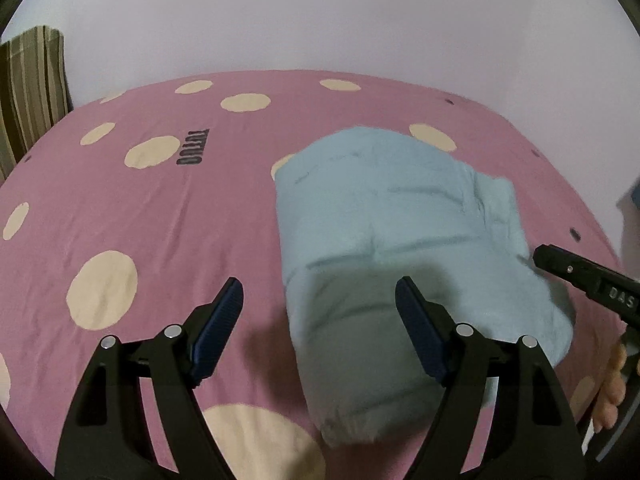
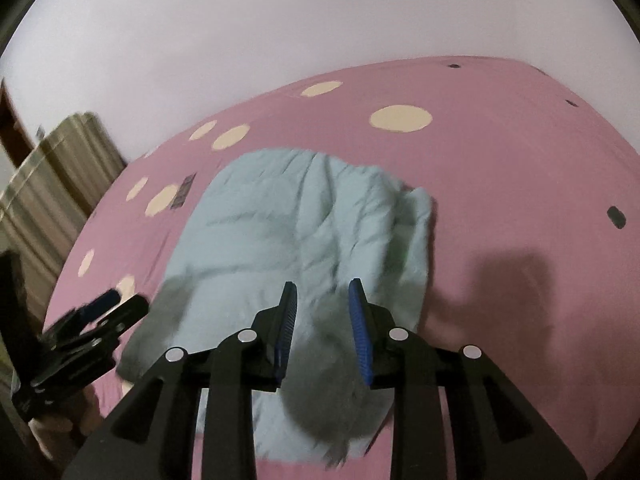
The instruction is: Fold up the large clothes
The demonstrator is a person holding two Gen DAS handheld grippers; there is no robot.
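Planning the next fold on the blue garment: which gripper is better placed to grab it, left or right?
Right, probably. The right gripper hangs open directly over the garment, nothing between its pads. The left gripper is open wider but straddles the garment's left edge, one finger over bare sheet.

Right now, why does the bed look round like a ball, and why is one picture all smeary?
Both wrist views use fisheye lenses, so the pink bedspread bulges. The right wrist view is smeared: the blue garment and left gripper look streaky. The left wrist view is sharper, with the left gripper's shadow darkening the garment's near end.
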